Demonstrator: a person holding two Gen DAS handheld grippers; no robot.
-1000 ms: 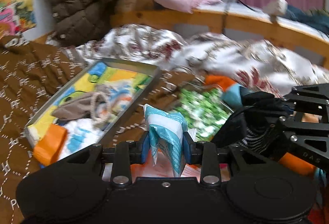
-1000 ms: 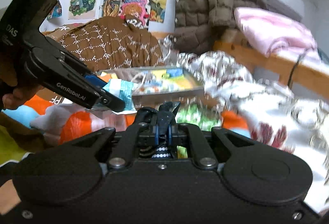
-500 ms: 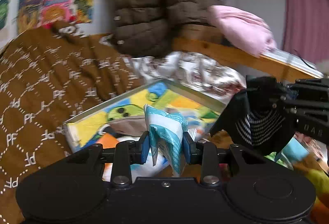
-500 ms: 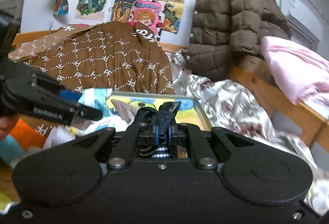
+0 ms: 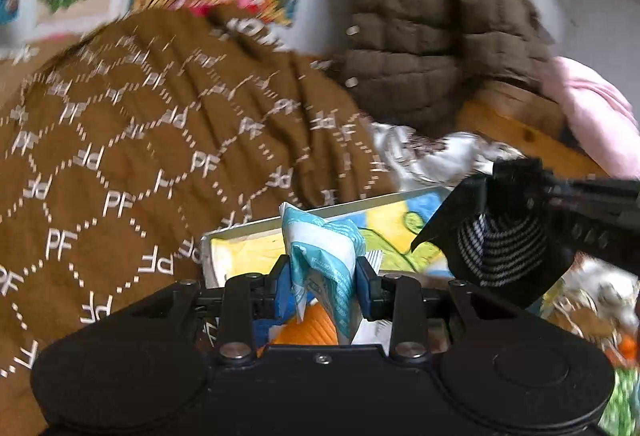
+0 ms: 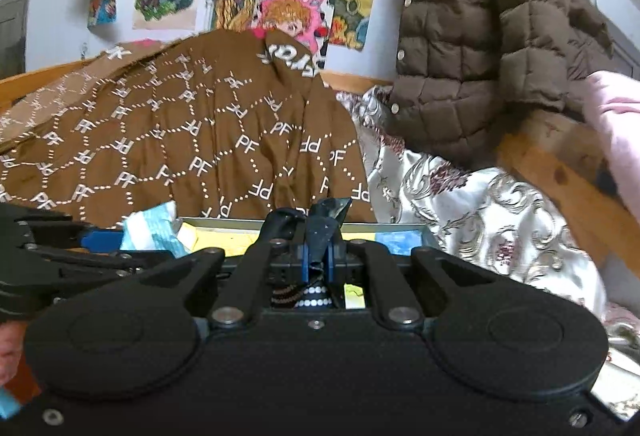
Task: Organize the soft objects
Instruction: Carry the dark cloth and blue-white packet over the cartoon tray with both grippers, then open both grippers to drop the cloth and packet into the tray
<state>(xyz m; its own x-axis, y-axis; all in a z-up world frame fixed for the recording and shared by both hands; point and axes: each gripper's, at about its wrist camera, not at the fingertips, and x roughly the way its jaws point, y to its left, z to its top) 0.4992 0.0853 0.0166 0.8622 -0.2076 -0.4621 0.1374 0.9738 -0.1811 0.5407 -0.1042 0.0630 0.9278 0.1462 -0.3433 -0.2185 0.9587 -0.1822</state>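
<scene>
The left gripper (image 5: 322, 276) clenched a teal-and-white pack (image 5: 322, 256) while the right gripper (image 6: 317, 264) pinched a black striped sock (image 5: 500, 248), both held side by side above a tray (image 6: 224, 224) on the bed.

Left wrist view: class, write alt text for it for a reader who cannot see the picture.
The left gripper is shut on a crumpled blue-and-white soft packet, held above a shallow grey tray with a colourful cartoon lining. At right, the right gripper grips a black sock with white stripes. Behind lie a brown quilt printed with white PF letters and a brown padded jacket.
</scene>
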